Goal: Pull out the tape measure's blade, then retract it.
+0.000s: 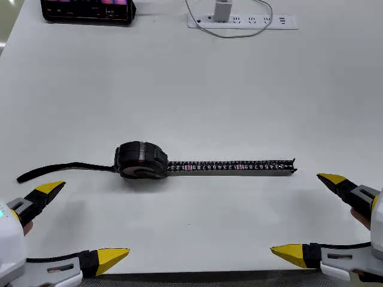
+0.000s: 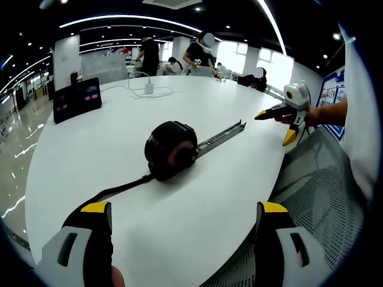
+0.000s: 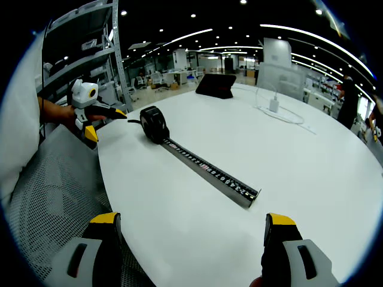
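The white table (image 1: 239,89) spreads across the head view, its near edge running along the bottom of the picture. The left gripper (image 1: 94,219) and the right gripper (image 1: 295,213) sit low at the two near corners, each with its yellow-tipped jaws spread wide and nothing between them; both are clear of the work. Between them lies the tape measure (image 1: 140,160), a black case resting on the tabletop towards the left gripper's side. Its blade (image 1: 233,166) is drawn out flat along the table towards the right gripper, with the end hook well apart from that gripper's jaws. A black wrist strap (image 1: 60,170) trails from the other side of the case, towards the left gripper. At the far edge are a dark screen (image 1: 88,10) and a white power strip (image 1: 251,21) with a white charger (image 1: 222,10) plugged into it.
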Demonstrator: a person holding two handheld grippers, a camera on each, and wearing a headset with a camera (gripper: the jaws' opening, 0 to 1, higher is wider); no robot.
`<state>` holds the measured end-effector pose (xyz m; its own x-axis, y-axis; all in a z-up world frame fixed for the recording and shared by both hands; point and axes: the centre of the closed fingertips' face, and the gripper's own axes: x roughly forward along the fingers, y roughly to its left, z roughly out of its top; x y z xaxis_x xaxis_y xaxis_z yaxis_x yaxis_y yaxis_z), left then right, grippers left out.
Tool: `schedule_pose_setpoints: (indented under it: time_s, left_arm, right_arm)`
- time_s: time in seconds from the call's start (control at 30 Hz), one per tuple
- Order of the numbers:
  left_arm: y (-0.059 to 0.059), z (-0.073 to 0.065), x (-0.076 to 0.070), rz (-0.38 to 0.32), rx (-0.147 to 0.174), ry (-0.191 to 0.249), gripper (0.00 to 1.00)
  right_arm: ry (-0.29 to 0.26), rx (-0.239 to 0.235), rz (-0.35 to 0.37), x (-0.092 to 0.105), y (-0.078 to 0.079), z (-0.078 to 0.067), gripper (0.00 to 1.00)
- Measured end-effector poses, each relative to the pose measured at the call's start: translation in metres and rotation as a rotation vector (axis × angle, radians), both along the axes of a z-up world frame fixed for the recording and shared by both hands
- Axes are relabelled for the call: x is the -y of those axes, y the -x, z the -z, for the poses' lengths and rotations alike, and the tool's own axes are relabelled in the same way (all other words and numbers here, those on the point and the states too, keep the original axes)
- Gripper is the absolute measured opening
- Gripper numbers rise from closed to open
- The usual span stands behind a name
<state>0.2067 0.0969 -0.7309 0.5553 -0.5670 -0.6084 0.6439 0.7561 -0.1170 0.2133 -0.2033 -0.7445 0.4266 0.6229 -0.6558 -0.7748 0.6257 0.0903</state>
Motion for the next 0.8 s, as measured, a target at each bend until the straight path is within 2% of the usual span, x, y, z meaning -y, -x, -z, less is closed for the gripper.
schedule_pose_setpoints:
  time_s: [0.13,0.27,0.57,0.6,0.8]
  left_arm:
    - [-0.005,-0.001,0.007,-0.017,-0.005,0.025,0.98]
    - [-0.012,-0.004,0.014,-0.034,0.005,0.040,0.98]
    - [-0.020,-0.003,0.023,-0.043,0.008,0.040,0.98]
    - [-0.021,-0.004,0.024,-0.045,0.019,0.038,0.97]
    - [-0.026,-0.002,0.032,-0.043,0.016,0.043,0.97]
  right_arm:
    - [0.001,0.000,-0.002,0.000,-0.001,0.001,0.99]
    - [-0.002,0.002,-0.001,-0.001,-0.002,0.000,0.99]
    - [-0.001,0.003,0.002,0.002,-0.002,0.000,0.99]
    - [0.000,0.003,0.003,0.002,-0.003,0.001,0.99]
    - [0.001,0.003,0.006,0.004,-0.003,0.001,0.99]
